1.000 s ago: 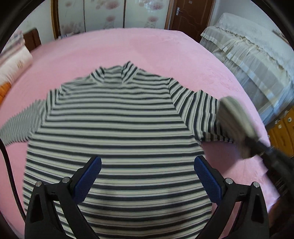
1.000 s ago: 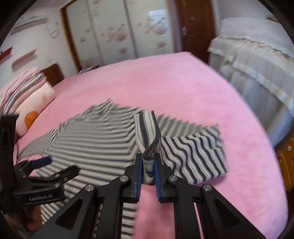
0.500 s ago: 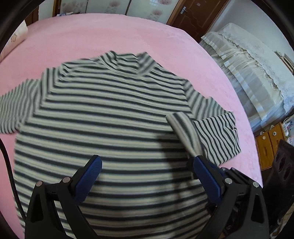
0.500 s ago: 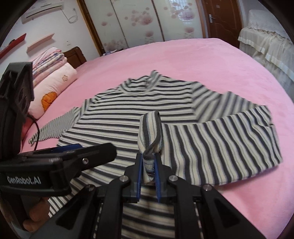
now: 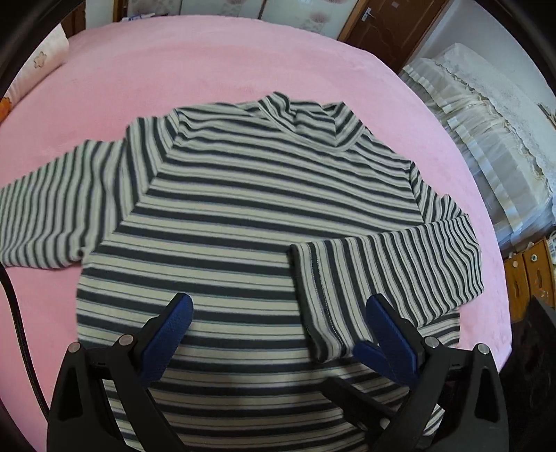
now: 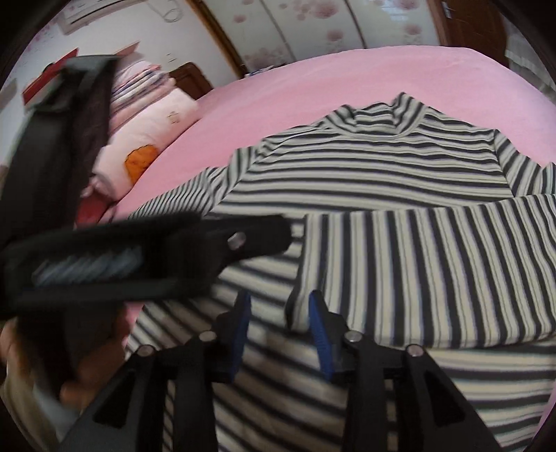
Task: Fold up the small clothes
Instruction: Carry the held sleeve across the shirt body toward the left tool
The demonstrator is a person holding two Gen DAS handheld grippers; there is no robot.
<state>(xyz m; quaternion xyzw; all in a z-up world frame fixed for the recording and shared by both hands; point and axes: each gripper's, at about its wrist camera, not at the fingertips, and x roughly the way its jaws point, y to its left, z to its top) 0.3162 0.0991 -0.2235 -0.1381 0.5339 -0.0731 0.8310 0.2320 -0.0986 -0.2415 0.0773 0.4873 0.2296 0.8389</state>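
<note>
Stripes run dark grey and cream across a small high-necked top point(image 5: 264, 208) that lies flat on the pink bedspread point(image 5: 208, 62), collar toward the far side of the bed. Its one sleeve point(image 5: 45, 215) stretches out straight onto the pink cover. The other sleeve point(image 5: 389, 274) is folded inward across the body of the top, its cuff point(image 5: 312, 295) ending near the middle of the chest, stitching visible along the hem.

The left gripper point(image 5: 278, 313) hangs above the lower part of the top with its blue-padded fingers point(image 5: 173, 320) spread wide; nothing sits between them but the cloth lying underneath, and they grasp none of it. In the right wrist view this gripper appears as a blurred black body point(image 6: 146, 250) with the person's hand point(image 6: 21, 354) around its handle.

The right gripper point(image 6: 279, 333) hovers just at the cuff point(image 6: 305, 278) of the folded sleeve. Its jaws have just been opening; they now stand partly apart, and the cuff lies on the top just beyond the pads, no longer pinched. One blue pad point(image 6: 319, 330) is close beside the cuff's corner, though I cannot tell whether it touches.

Folded bedding and a pink pillow point(image 6: 153, 128) are stacked by the headboard, a wardrobe with flowered doors point(image 6: 312, 24) stands behind the bed, and a second bed with a cream frilled cover point(image 5: 486, 139) sits alongside.
</note>
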